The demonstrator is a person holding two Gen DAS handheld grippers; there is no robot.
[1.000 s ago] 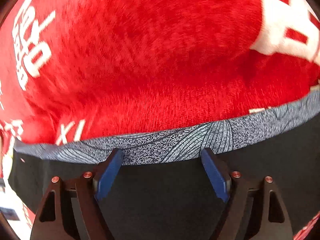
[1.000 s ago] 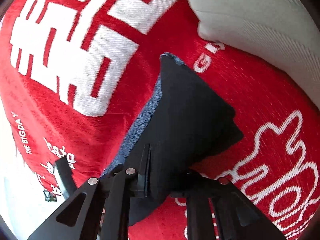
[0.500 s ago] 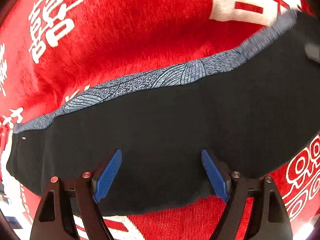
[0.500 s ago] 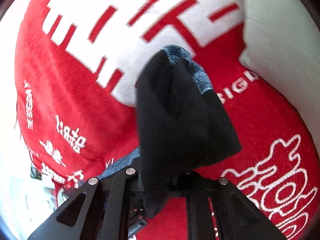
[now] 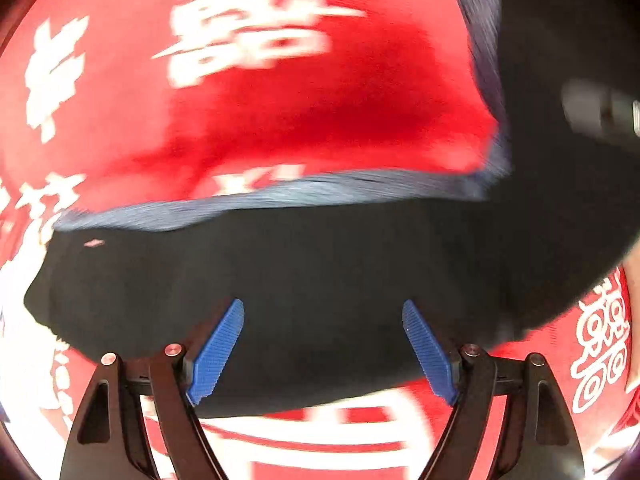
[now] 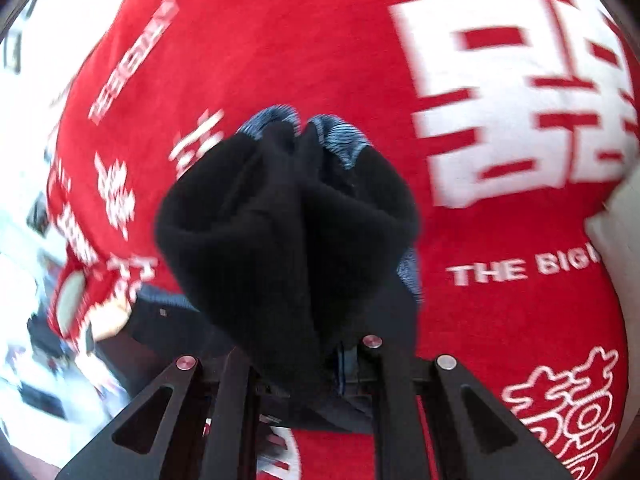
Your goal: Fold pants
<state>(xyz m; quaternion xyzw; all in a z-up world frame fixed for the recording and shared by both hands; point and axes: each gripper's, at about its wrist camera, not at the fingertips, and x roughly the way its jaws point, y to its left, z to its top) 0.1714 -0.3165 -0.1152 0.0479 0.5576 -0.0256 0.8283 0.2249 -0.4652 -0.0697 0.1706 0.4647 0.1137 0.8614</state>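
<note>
Black pants point(image 5: 320, 276) with a grey-blue patterned waistband point(image 5: 280, 200) lie on a red blanket point(image 5: 280, 120) with white lettering. My left gripper point(image 5: 323, 344) hovers above the black cloth, its blue pads point(image 5: 218, 352) wide apart and nothing between them. At the right of this view the cloth rises up off the blanket. In the right wrist view my right gripper point(image 6: 298, 364) is shut on a bunched end of the pants point(image 6: 288, 216), which hangs in front of it above the blanket point(image 6: 300, 48); the fingertips are hidden by the cloth.
A pale cushion point(image 6: 624, 216) sits at the right edge of the right wrist view. A bright, blurred area beyond the blanket's edge point(image 6: 28, 220) shows at the left. A blurred grey object point(image 5: 596, 112) crosses the black cloth at the upper right of the left wrist view.
My left gripper has drawn back from the waistband over the black cloth, staying open. My right gripper has lifted and rolled with the bunched pants end, carrying it over the blanket.
</note>
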